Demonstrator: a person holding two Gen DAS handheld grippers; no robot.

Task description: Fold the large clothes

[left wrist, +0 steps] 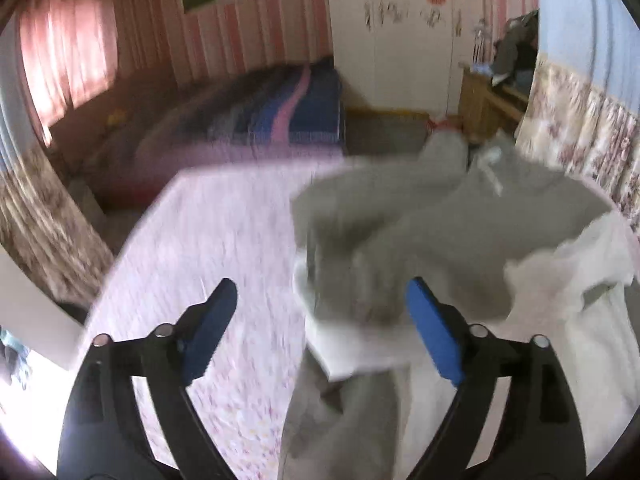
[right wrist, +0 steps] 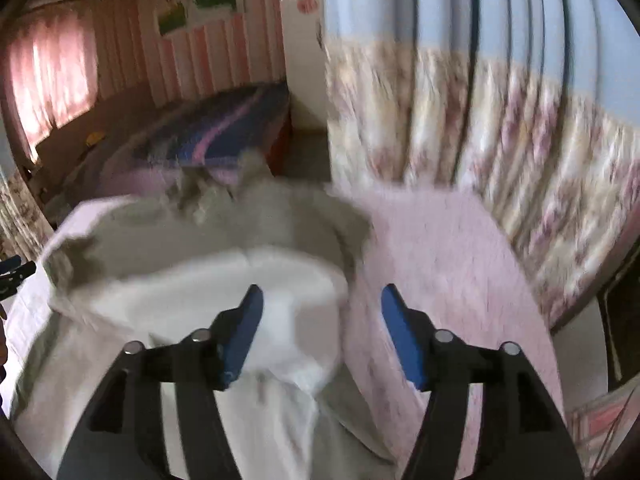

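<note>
**Both tools spread, garment loose on the sheet**

Your widest surface is the pink sheet [left wrist: 208,240], which runs out ahead of both tools and under them; whether it covers a bed or a bench you cannot tell from these blurred views. Beyond its far edge, past your left tool, lies a bed [left wrist: 276,120] with a dark blue and pink striped cover. A floral curtain [right wrist: 500,128] hangs ahead of your right tool and to its right, close beside the sheet's edge.

The garment [left wrist: 420,220], grey outside with a white lining showing, lies crumpled on the sheet. Seen from your left tool it sits ahead and to the right, with a white fold reaching back between the fingers towards the right finger. Seen from your right tool, the same garment [right wrist: 224,256] lies ahead and to the left, its white part passing under the left finger.

Your left tool [left wrist: 322,328] is spread wide; cloth lies below the gap, but neither blue pad presses on it. Your right tool [right wrist: 322,332] is also spread, less widely, and pinches nothing; its right finger stands over bare sheet. At the left edge of the right view, the tip of your left tool [right wrist: 16,272] just shows beside the garment.
</note>
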